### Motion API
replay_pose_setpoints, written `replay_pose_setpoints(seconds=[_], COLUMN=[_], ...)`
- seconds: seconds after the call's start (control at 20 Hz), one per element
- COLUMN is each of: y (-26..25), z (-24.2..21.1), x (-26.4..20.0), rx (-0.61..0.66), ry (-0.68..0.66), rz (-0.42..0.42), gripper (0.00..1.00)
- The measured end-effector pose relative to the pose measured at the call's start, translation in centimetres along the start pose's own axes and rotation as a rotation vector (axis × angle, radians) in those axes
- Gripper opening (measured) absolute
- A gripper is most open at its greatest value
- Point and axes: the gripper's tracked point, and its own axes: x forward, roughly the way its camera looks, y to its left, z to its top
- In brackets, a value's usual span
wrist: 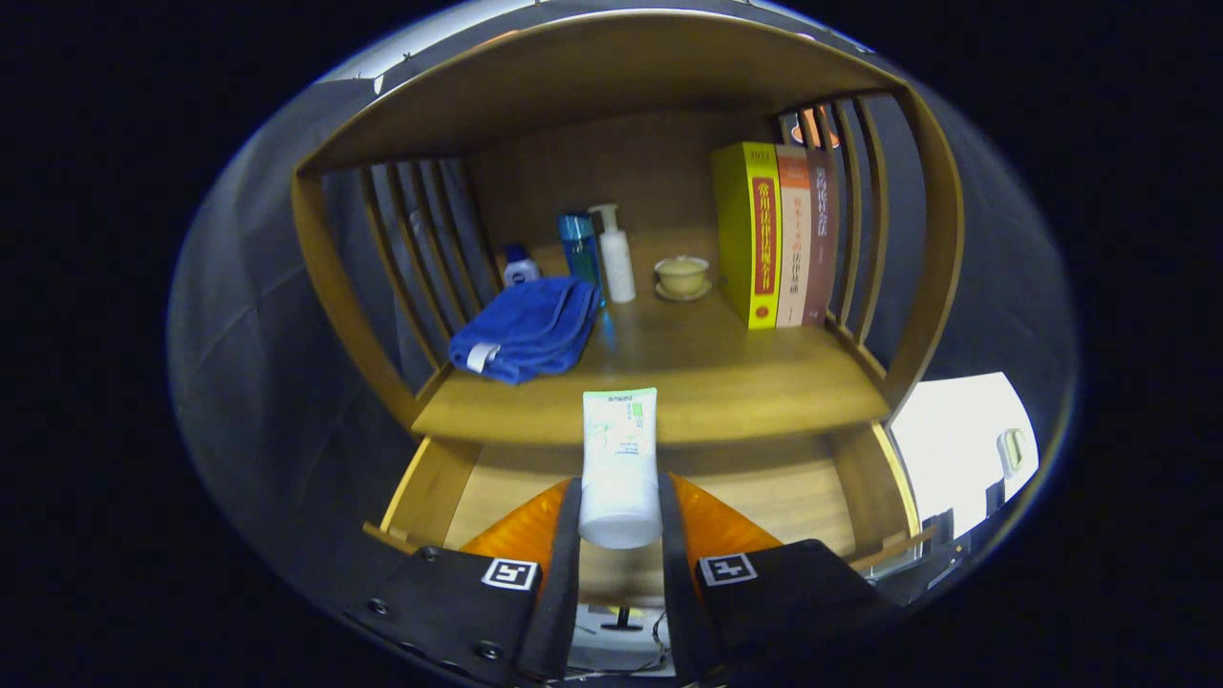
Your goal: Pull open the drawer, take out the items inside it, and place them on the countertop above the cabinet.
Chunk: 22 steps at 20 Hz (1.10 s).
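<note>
Jaws clamped on tube, above drawer

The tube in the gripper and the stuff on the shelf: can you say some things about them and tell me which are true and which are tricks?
1. The gripper has both fingers pressed on a white tube. True.
2. The tube's cap end points toward the camera. True.
3. The blue towel lies on the countertop beside the books. False: it lies at the far side from the books, near the slatted wall.
4. The books lie flat in a pile. False: they stand upright.
5. A small bowl on a saucer sits between the pump bottle and the books. True.
</note>
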Motion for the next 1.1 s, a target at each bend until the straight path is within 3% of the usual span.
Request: replay_pose_setpoints(seconds=[0.25, 0.45, 0.9, 1.1], y=[-0.9, -1.3, -2.0, -1.7], z=[3.5, 3.0, 0.8, 0.4], x=[6.7, 11.7, 15.3, 15.6], rx=[0.038, 0.073, 0.043, 0.031], ry=[-0.053, -0.053, -0.067, -0.07], rz=[-0.082, -0.139, -0.17, -0.173], gripper=[0.48, 0.48, 0.48, 0.54])
